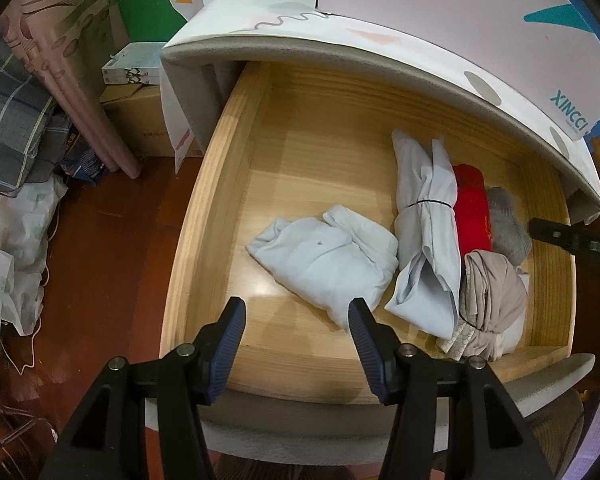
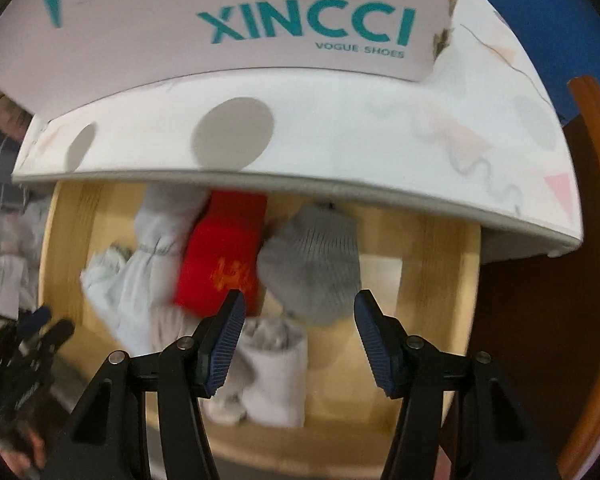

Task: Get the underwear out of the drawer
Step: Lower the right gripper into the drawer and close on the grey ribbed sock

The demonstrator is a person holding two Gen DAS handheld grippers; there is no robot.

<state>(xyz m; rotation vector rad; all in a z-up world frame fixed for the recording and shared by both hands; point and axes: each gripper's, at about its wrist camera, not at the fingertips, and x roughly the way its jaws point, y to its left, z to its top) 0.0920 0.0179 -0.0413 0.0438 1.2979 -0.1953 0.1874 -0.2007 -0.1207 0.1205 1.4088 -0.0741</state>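
The wooden drawer (image 1: pixel 204 216) stands pulled open. Inside lie a pale blue folded garment (image 1: pixel 324 260), a pale blue rolled bundle (image 1: pixel 424 232), a red garment (image 1: pixel 472 208), a grey knit piece (image 1: pixel 508 228) and a beige garment (image 1: pixel 492 296). My left gripper (image 1: pixel 296 320) is open and empty, just above the front of the pale blue folded garment. My right gripper (image 2: pixel 300 312) is open and empty, above the red garment (image 2: pixel 220 260) and the grey knit piece (image 2: pixel 316 264). A white folded piece (image 2: pixel 272 376) lies below it. The right gripper's tip (image 1: pixel 560 236) shows at the right edge.
The patterned cabinet top (image 1: pixel 380 44) overhangs the drawer's back, with a XINCCI shoe box (image 2: pixel 260 16) on it. Bags, folded cloth and cardboard boxes (image 1: pixel 140 112) crowd the wooden floor on the left. A brown wooden piece (image 2: pixel 596 240) stands on the right.
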